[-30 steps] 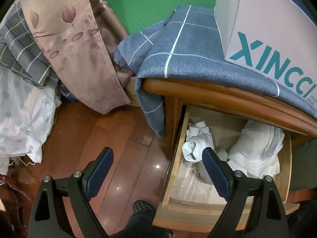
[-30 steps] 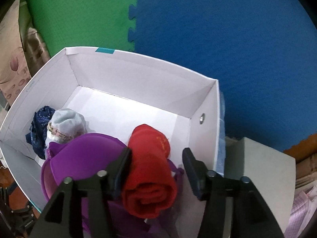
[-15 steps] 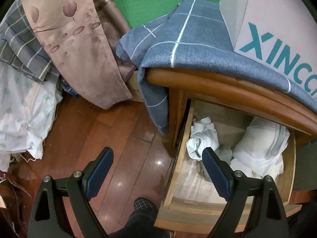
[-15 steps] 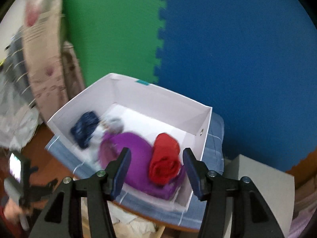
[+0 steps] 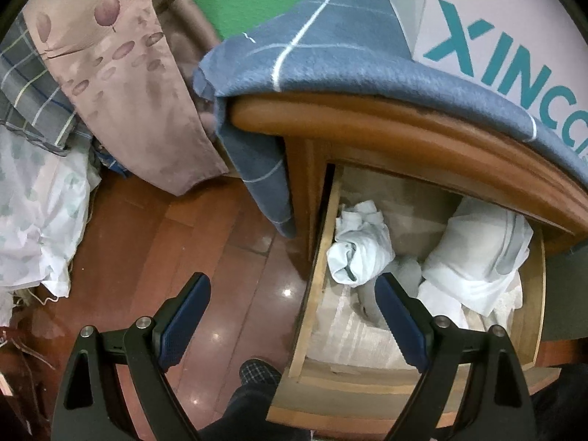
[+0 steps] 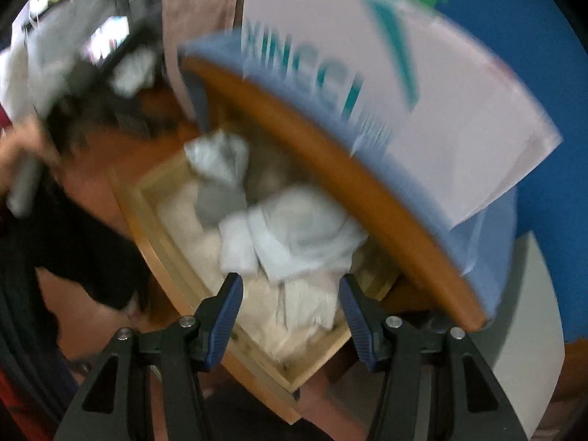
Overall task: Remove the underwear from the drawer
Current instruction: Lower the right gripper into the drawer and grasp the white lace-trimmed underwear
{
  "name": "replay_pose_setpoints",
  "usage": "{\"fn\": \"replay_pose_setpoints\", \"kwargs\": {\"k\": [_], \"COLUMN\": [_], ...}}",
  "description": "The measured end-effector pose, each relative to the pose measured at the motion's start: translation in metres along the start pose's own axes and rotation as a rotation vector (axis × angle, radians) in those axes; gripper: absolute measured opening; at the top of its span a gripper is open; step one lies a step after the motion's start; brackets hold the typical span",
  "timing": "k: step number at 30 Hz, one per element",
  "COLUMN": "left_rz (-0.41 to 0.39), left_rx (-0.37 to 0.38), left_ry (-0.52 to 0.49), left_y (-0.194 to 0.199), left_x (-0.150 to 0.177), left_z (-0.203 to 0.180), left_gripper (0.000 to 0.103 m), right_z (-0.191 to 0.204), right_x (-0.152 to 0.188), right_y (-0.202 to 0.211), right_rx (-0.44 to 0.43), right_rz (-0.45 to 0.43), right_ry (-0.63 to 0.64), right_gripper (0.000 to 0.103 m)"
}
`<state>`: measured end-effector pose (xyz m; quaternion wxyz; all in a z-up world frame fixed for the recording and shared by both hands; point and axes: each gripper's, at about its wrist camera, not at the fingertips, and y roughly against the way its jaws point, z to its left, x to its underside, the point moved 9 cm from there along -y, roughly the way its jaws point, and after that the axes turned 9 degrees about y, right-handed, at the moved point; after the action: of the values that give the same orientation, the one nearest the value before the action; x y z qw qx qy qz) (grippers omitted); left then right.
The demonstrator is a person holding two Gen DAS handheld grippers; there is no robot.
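Right wrist | right hand-held gripper gaping, empty | above drawer underwear

The right claw, jaws apart and empty, hangs over white underwear in the open drawer.

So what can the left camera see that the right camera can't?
Only the left wrist view shows the reddish wooden floor, the leaf-patterned curtain, the person's checked slipper and the left gripper, open and empty. Only the right wrist view, which is blurred, shows the blue wall mat, a hand and the right gripper, open and empty. Both show the open drawer with white clothes, the blue cloth and the white box.
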<state>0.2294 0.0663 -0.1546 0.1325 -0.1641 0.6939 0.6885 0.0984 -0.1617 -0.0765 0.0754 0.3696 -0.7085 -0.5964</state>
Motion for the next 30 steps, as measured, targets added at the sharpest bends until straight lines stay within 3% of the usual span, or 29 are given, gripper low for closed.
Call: {"fn": "replay_pose_setpoints", "kwargs": {"k": [7, 16, 23, 30], "left_rz": [0.017, 0.041, 0.061, 0.077], "left_rx": [0.001, -0.011, -0.003, -0.007], "left_ry": [0.011, -0.005, 0.002, 0.0], "left_y": [-0.005, -0.013, -0.019, -0.024], "left_x": [0.001, 0.006, 0.008, 0.01], "left_z": [0.003, 0.001, -0.001, -0.001], "left_gripper": [0.089, 0.089, 0.089, 0.089], "right_z": [-0.008, -0.007, -0.012, -0.019], "right_x": [0.022, 0.041, 0.039, 0.034], "right_y": [-0.088, -0.168, -0.203, -0.219], "right_rx": [-0.034, 0.037, 0.05, 0.04], "right_rz": [0.137, 0.271, 0.301, 0.274], "right_ry": [0.001, 0.107, 0.107, 0.079], "right_gripper": [0.066, 0.068, 0.081, 0.082]}}
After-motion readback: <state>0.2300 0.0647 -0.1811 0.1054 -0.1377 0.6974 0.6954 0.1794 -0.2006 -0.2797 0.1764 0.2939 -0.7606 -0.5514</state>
